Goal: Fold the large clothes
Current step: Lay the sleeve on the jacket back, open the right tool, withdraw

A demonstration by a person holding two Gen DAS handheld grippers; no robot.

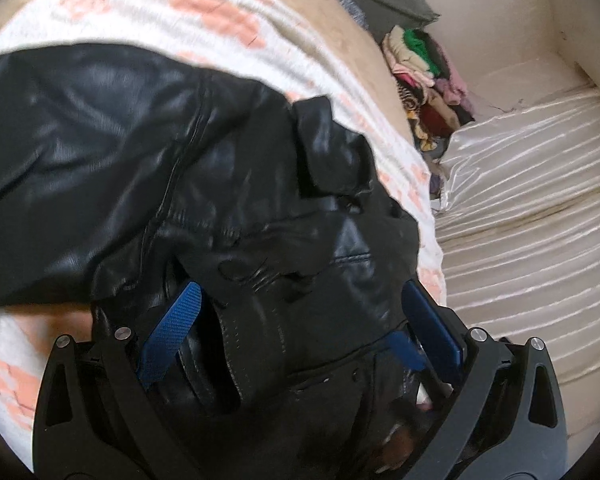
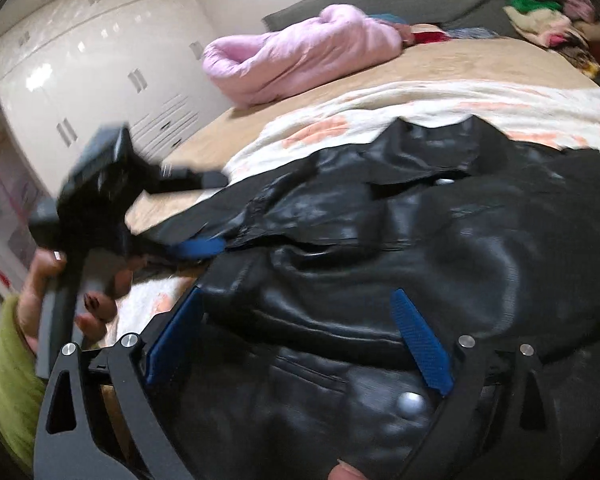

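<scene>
Black leather jacket (image 2: 380,248): spread flat on white-and-peach blanket (image 2: 380,104) over bed (surface creased, glossy). Right gripper (image 2: 300,340): jaws wide, jacket bulk between blue pads, not pinched. Left gripper (image 1: 300,312): jaws wide, jacket folds between, grip not clear. Pink bundle (image 2: 300,56) at 12 o'clock; clothes pile (image 1: 428,80) at 1 o'clock.

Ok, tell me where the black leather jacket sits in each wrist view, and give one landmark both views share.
Left wrist view: the black leather jacket fills the left and centre, running down between the left gripper fingers.
Right wrist view: the jacket covers the centre and right, running down between the right gripper fingers.
Shared landmark: the white blanket with peach patches under the jacket.
</scene>
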